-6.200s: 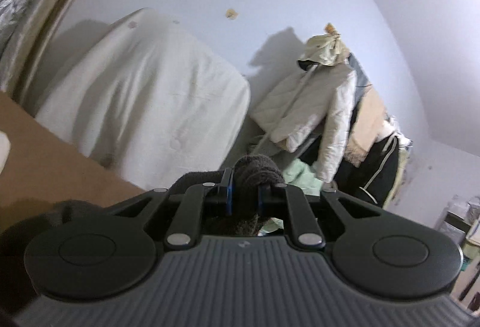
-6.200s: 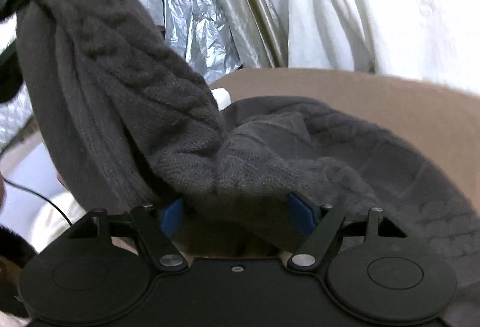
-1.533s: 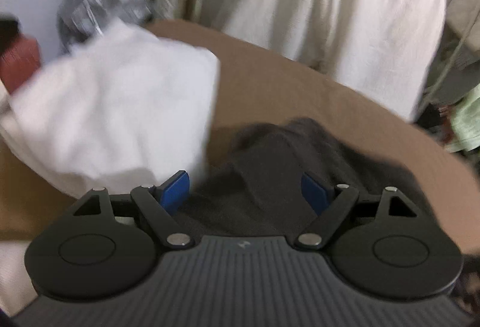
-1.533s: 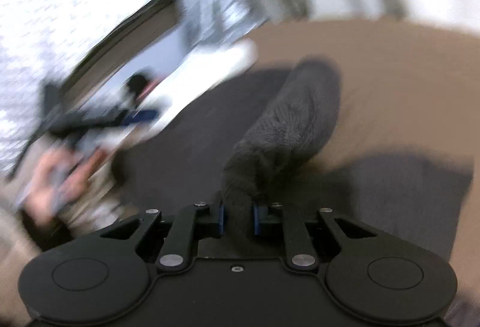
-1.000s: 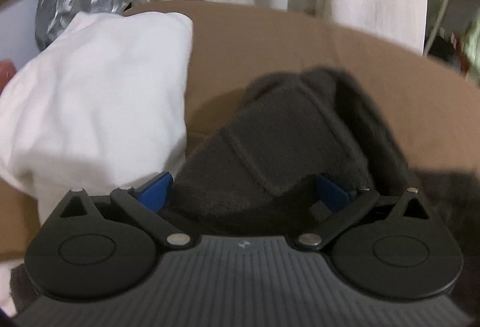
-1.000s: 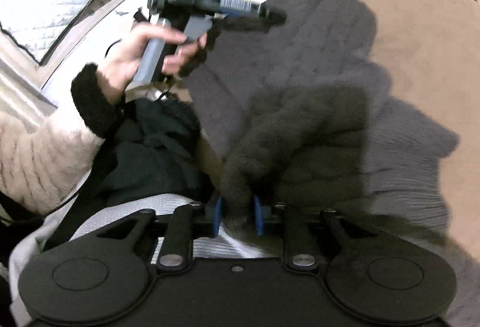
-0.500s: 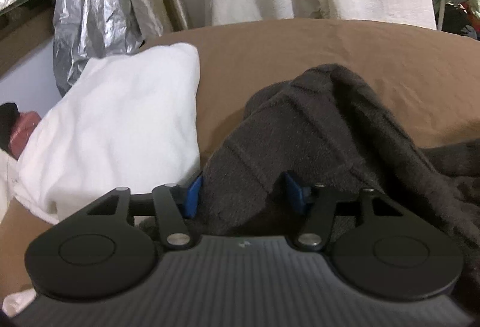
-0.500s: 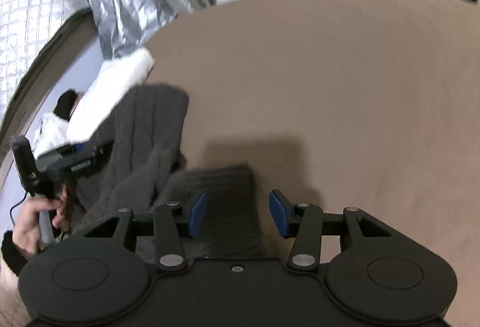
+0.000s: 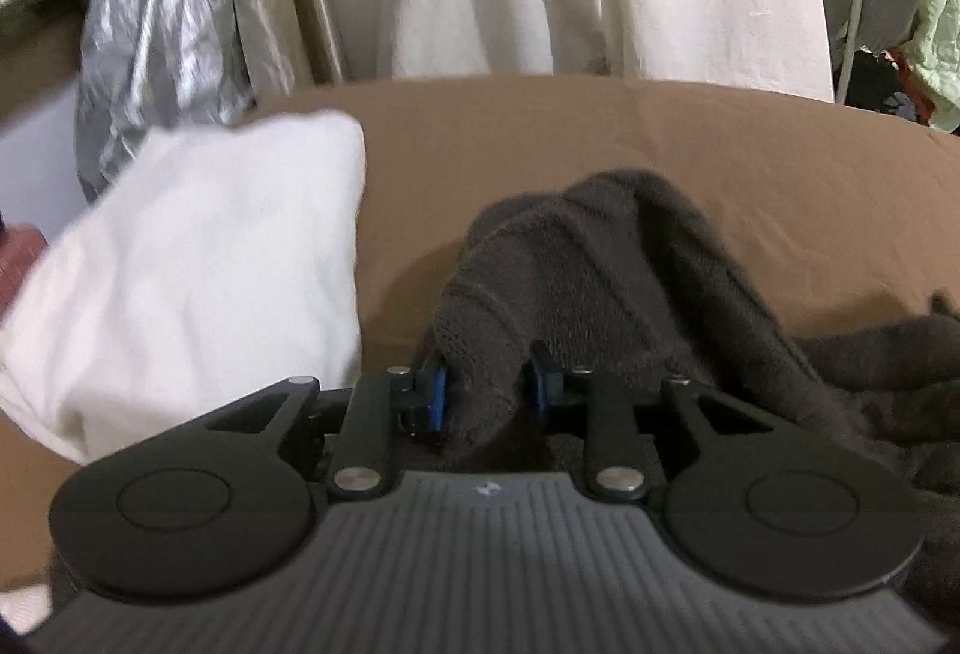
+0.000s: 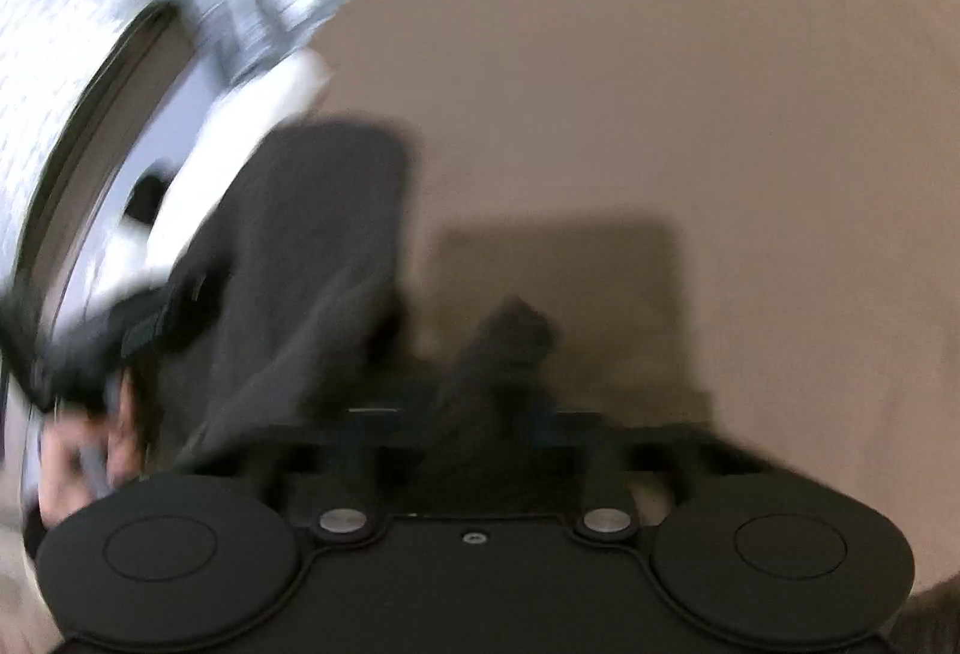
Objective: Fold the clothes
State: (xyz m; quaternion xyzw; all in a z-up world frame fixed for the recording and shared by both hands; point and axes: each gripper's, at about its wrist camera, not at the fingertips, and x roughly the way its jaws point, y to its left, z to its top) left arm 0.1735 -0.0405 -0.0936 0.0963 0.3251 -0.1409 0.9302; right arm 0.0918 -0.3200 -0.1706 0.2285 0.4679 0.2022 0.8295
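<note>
Dark grey cable-knit sweater (image 9: 606, 258) lies bunched on the brown bedsheet (image 9: 600, 126), beside the white folded cloth (image 9: 198, 258). My left gripper (image 9: 487, 393), wide a second ago, is closing, pads pinching a knit fold. My right gripper (image 10: 480, 426) let go, regrabbed another fold, closing too; next fold can begin.

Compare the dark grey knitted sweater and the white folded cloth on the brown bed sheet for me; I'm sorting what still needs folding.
The dark grey knitted sweater lies rumpled and bunched; the white folded cloth sits as a smooth, compact bundle. The sweater is ribbed knit, the cloth plain. A fold of the sweater is pinched in the closing left hand-held gripper; the cloth lies untouched beside it. Both rest on the brown bed sheet.
</note>
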